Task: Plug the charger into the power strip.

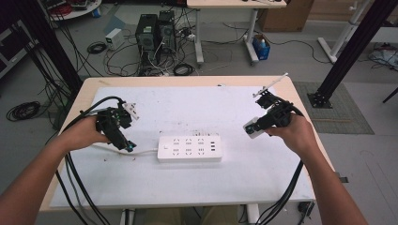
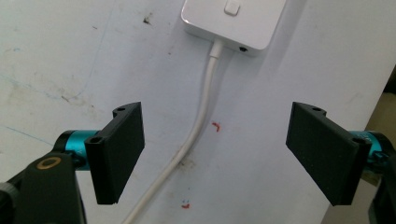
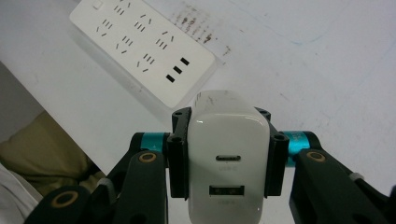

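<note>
The power strip (image 1: 189, 149) lies flat near the middle of the white tabletop (image 1: 263, 178), its long axis running left to right across our high view, sockets facing up and three small ports at its right end. We judge the coming move to be a plug-in: the right gripper (image 1: 253, 127) is clamped on a white charger (image 3: 228, 158), its jaws pressing both sides of the block, and it hovers above the tabletop just beyond the strip's right end. From that gripper the strip lies to the left and toward the person. The left gripper (image 1: 123, 143) is nearer the strip's other end, jaws spread wide with nothing between them, straddling the white cord (image 2: 196, 135) that leaves the strip's switch end. Nothing stands between charger and sockets. We cannot see the charger's prongs, so its alignment to the sockets stays uncertain. A small white part (image 1: 132, 110) lies behind the left hand (image 1: 84, 133).
</note>
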`<state>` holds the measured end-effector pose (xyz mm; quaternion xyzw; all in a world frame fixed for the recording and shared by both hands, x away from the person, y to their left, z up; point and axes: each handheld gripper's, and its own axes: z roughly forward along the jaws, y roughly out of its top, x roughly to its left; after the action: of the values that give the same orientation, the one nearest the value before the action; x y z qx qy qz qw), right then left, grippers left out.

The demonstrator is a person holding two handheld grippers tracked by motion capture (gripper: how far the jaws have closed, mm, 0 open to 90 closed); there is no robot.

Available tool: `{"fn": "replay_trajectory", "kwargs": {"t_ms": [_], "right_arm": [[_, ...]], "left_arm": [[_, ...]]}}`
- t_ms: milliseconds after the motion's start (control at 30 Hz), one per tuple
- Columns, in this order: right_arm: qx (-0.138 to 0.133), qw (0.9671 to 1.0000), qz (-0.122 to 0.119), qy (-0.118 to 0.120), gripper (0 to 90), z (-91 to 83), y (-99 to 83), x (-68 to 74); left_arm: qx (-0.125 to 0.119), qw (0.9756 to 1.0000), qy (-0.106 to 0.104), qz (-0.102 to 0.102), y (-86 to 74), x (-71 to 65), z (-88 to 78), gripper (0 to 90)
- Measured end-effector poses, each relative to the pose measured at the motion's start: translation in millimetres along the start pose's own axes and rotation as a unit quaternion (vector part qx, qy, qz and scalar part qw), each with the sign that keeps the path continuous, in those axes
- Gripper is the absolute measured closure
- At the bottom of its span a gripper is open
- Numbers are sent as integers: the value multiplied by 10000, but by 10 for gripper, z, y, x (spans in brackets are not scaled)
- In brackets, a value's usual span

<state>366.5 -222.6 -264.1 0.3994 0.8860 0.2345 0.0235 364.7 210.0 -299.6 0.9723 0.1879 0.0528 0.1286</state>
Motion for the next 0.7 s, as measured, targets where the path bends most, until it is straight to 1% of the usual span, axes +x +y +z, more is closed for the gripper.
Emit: {"fn": "replay_trajectory", "kwargs": {"t_ms": [100,167,200,300,333,367,400,433,467,533,567,633,667,700], "right_arm": [[130,9997,-229,-23,621,46,93,28],[197,9993,-316,0,621,78,161,40],[235,9990,-393,0,621,97,195,44],[389,9974,-603,20,621,162,306,79],[448,9965,-704,8,622,186,346,92],[463,9960,-769,9,621,215,388,112],[484,9951,-861,51,621,244,428,128],[521,9944,-910,108,621,272,467,150],[559,9933,-1005,120,622,304,505,167],[618,9919,-1088,202,622,383,574,198],[695,9906,-1154,218,621,424,606,211],[792,9878,-1323,224,622,518,669,241],[792,9878,-1323,224,622,518,669,241],[859,9866,-1366,228,621,559,699,266]], "left_arm": [[46,10000,-61,-24,-17,11,9,196],[122,9998,-150,-34,-32,16,31,196],[161,9998,-148,-43,-39,20,41,196],[170,9997,-125,-75,-58,36,68,196],[195,9997,-129,-44,-61,45,71,196],[137,9998,-127,-107,-68,39,86,196],[161,9998,-99,-108,-70,41,94,196],[209,9997,-67,-51,-70,46,100,196],[234,9997,-69,-41,-71,48,107,196],[233,9997,-50,-10,-71,57,122,196],[168,9998,-47,-72,-73,50,133,196],[168,9999,-38,14,-74,58,142,196],[168,9999,-38,14,-74,58,142,196],[168,9999,-38,14,-74,58,142,196]]}}
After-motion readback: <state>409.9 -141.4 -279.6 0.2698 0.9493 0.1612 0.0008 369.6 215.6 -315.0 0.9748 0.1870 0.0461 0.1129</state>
